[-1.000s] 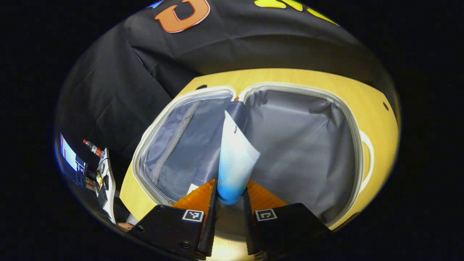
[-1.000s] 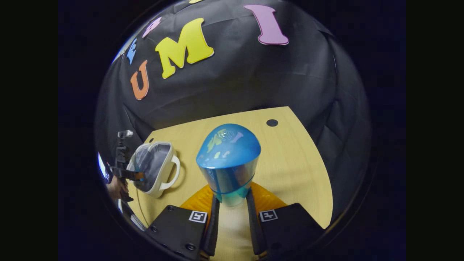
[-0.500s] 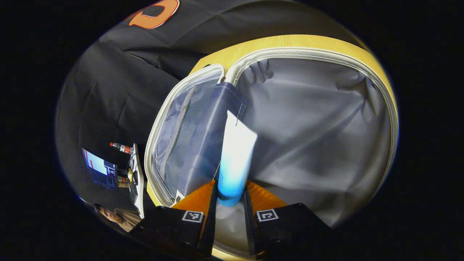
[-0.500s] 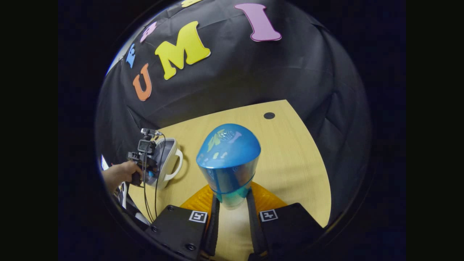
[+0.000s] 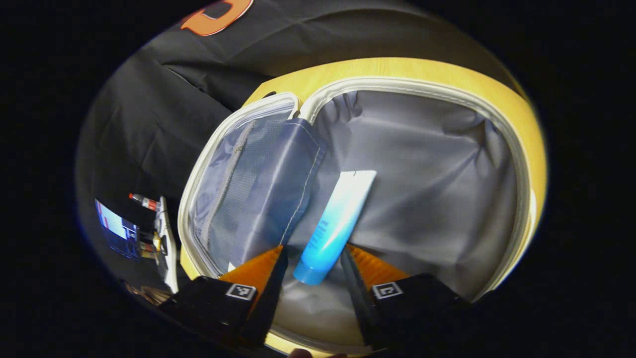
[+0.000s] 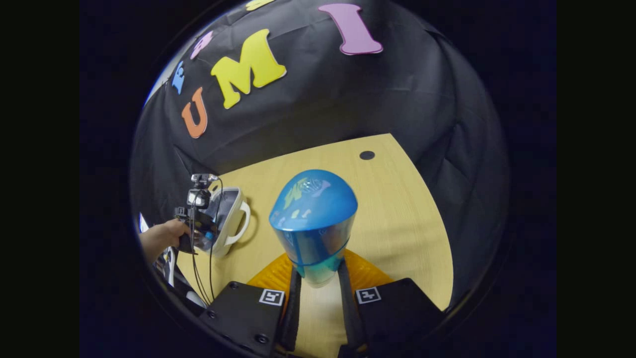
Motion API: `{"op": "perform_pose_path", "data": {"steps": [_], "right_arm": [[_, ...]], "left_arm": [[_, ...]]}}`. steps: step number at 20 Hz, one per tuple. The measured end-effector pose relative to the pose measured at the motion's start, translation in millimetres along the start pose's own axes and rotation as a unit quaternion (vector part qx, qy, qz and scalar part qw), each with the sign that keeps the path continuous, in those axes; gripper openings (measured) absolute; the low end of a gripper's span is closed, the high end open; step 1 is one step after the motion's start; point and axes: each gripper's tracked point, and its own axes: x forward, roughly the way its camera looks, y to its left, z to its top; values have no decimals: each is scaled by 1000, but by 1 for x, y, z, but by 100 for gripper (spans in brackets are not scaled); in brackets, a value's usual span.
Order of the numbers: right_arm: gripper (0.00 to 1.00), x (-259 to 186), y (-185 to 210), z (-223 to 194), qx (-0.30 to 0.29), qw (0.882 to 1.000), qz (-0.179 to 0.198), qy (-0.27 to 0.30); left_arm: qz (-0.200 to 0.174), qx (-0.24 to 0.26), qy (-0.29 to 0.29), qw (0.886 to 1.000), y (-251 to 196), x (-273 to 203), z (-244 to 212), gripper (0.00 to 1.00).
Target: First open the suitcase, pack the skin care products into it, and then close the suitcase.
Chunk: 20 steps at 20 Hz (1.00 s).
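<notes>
The suitcase (image 5: pixel 427 87) lies open on the wooden table, grey lining up. A white-and-blue tube (image 5: pixel 334 226) lies loose on the lining of its right half. My left gripper (image 5: pixel 310 258) hovers just above the tube's cap end, open, fingers clear of the tube on both sides. In the right gripper view my right gripper (image 6: pixel 318 276) is shut on a blue translucent bottle (image 6: pixel 313 219) with a domed cap, held upright above the table. Far left in that view stand the small suitcase (image 6: pixel 229 219) and the left gripper (image 6: pixel 196 214) held by a hand (image 6: pixel 161 238).
A zipped mesh pocket (image 5: pixel 233 184) lines the suitcase's left half, with a grey divider flap (image 5: pixel 283 184) folded between the halves. Bare wooden table (image 6: pixel 397 219) spreads around the bottle, with a dark hole (image 6: pixel 366 155) near the back. A desk with a screen (image 5: pixel 114 226) stands beyond the table's edge.
My left gripper opened and let go of the tube, which dropped flat onto the lining and tilted to the right. The right gripper kept still with the bottle.
</notes>
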Motion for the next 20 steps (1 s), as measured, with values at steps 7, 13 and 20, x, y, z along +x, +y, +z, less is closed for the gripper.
{"op": "perform_pose_path", "data": {"steps": [7,13,20], "right_arm": [[35,32,121,25,-76,994,72,-2],[34,87,278,31,-150,977,151,19],[36,200,352,-60,-130,973,130,137]], "left_arm": [[-132,-57,-125,982,3,-68,20,95],[-170,-118,-260,943,97,-129,-1,96],[-187,-163,-227,942,173,-105,-97,96]]}}
